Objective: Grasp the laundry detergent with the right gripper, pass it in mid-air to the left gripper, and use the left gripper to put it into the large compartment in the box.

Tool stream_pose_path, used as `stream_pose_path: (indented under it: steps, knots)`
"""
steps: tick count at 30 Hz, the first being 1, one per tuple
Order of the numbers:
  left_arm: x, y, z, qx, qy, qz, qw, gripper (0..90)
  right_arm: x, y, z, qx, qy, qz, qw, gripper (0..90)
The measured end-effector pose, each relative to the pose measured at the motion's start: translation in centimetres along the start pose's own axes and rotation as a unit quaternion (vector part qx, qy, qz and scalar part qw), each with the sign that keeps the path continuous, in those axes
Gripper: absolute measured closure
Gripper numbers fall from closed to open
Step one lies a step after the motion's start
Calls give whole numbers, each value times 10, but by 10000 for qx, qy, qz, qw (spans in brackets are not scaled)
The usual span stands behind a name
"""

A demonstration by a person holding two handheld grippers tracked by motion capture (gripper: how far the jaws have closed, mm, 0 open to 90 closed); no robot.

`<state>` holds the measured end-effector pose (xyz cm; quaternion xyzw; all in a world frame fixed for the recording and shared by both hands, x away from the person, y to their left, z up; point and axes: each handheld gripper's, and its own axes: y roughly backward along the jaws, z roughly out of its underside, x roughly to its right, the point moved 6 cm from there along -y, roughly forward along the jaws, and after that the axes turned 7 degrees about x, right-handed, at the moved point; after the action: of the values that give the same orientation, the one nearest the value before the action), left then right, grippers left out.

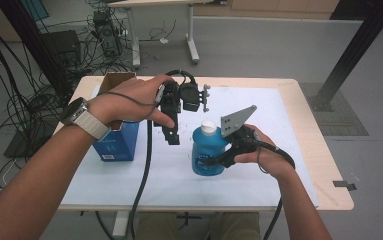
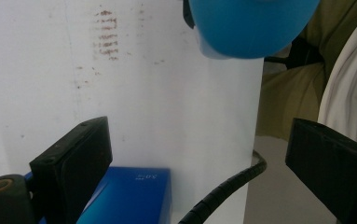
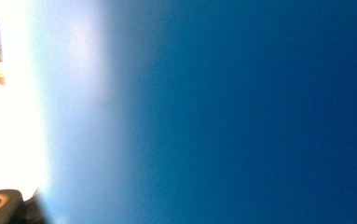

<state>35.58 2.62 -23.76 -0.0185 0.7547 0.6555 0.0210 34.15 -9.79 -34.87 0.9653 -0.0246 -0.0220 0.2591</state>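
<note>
The right gripper point(image 1: 214, 161) has the blue bottle point(image 1: 207, 152) clamped from the side, low on the body, and that grip makes sense: taken below the shoulder, the bottle stays upright and its white cap point(image 1: 208, 127) stays free above the jaws. In the right gripper view the blue bottle point(image 3: 241, 112) sits so close to the lens that it blurs into a wall of colour, so it is deep between the jaws, not at the tips. The bottle looks to be standing on or just above the white mat point(image 1: 259, 165); I cannot tell which.

The right hand point(image 1: 261, 150) lies almost level, wrist to the right of the bottle, grey plate tilted up above the knuckles.

Over to the left gripper point(image 1: 171, 136): it hangs just left of the bottle and a little above it, jaws pointing down and toward the person, standing wide with nothing between them. My read is that it waits clear so the bottle can travel. The left hand point(image 1: 134, 102) arches over the gripper's body, forearm raised. Below and left of it sits the blue box point(image 1: 116, 142), near, not touched. In the left gripper view, the 2 black jaws frame bare mat, with the box point(image 2: 129, 196) low between them and the bottle's rounded underside point(image 2: 253, 28) at the top.
</note>
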Motion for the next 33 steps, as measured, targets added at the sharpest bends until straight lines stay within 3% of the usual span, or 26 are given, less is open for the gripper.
stream_pose_path:
  steps: [11,33]
  knots:
    - [1,7,-14,-64,-92,28,9999,71,4,-10,-6,-72,-10,-62,10000,436]
    - [-11,9,-28,175,37,10,9998,69,15,-20,-12,-106,-11,-165,9998,436]
